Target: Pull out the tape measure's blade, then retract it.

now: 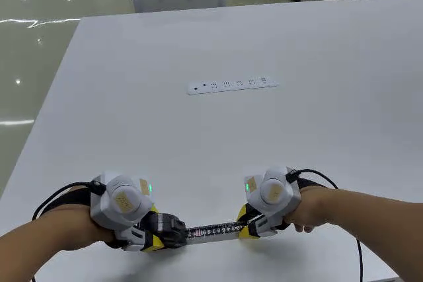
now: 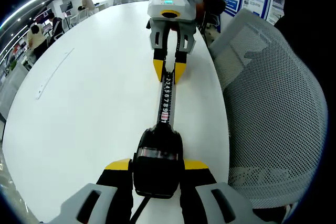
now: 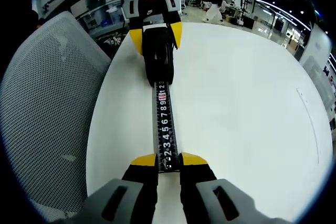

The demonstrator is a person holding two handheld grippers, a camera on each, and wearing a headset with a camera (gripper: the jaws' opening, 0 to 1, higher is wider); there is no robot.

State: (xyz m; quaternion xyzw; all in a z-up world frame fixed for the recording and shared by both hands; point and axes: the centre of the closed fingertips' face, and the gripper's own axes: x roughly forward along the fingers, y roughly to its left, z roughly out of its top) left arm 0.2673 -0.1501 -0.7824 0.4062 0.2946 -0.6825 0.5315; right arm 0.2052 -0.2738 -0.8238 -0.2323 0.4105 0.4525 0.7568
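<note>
Clamping the black tape measure case [image 2: 157, 153] from both sides, your left gripper [image 2: 157, 165] rises at the bottom of the left gripper view, its yellow-tipped jaws closed against the case's flanks. In the head view the pair sits at the lower left of the frame, low over the white table [image 1: 264, 137]. From the mouth of the case the blade [image 3: 164, 124] runs out straight along the tabletop; whether it touches the surface cannot be told. Its printed numbers read from 1 up to about 12 in the right gripper view. Your right gripper [image 3: 168, 161] pinches the blade's free end, jaws closed on it with a yellow tip at either edge of the strip, at the bottom centre of its own view and right of centre along the bottom of the head view. The two grippers face each other, joined by the blade between them. Beyond them, near the middle of the head view, a white power strip [image 1: 231, 85] lies flat on the table, well apart from the case. A grey mesh chair back [image 2: 273, 103] stands just beside the table edge at the right of the left gripper view. Farther off, at that view's upper left, people [image 2: 35, 38] are in the room.
</note>
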